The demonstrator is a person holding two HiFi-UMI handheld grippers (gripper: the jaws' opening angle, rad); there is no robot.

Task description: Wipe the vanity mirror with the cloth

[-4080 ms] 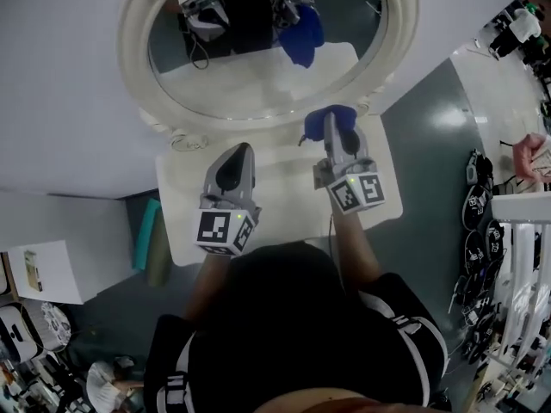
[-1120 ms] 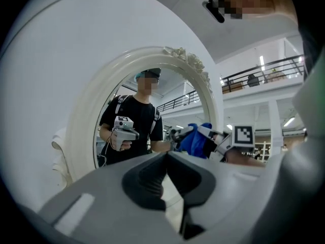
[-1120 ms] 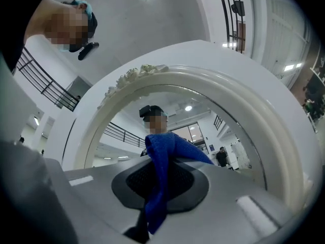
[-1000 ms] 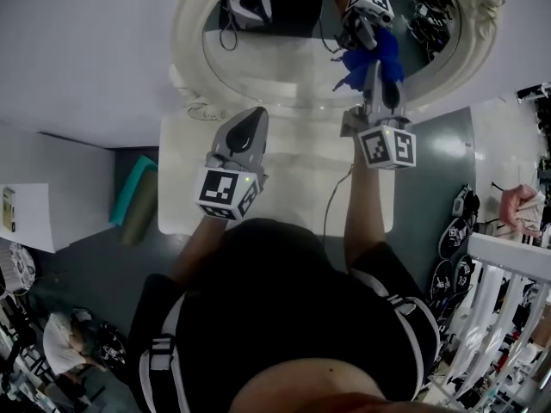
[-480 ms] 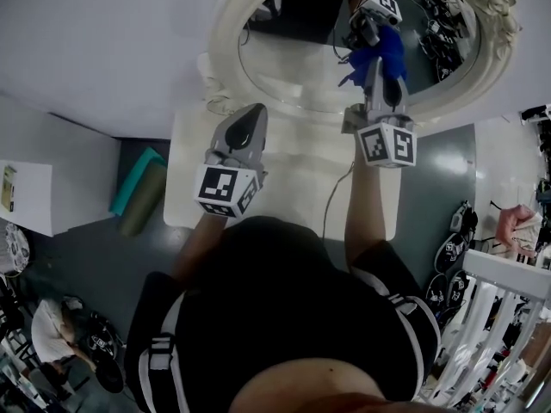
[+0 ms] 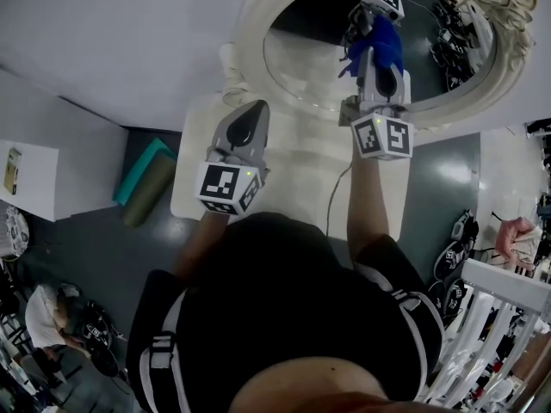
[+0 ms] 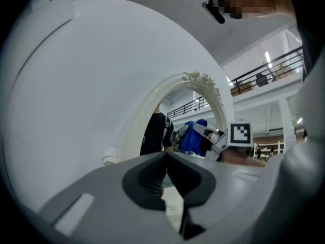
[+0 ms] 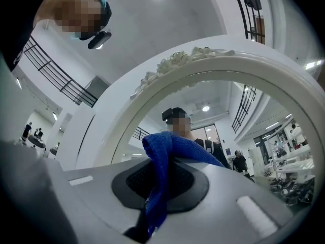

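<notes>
- Blue cloth (image 8: 158,184) is pinched between the pressed-together jaws of the right gripper (image 6: 376,58). A fold stands up above the jaw tips and a tail hangs down between the pads.
- The cloth is up at the mirror (image 6: 310,54). In the head view it meets its own reflection on the right half of the glass, so it looks to be touching, or all but touching, the surface.
- Holding it with the bunched fold leading seems deliberate: the soft cloth reaches the glass first, not the grey jaws.
- The left gripper (image 7: 166,161) has its jaws closed with nothing between them. It hangs low over the white table (image 6: 297,188), well apart from the cloth, likely parked there to keep clear of the wiping arm.
- The mirror is oval in a white ornate frame (image 6: 256,24) and leans back against the wall behind the table, so the right arm has to reach forward and up.
- No brand or word can be read anywhere. The cube on each gripper carries black-and-white square markers only.
- A sheet of paper (image 6: 21,177) at the far left has a small print on it, too small to make out.
</notes>
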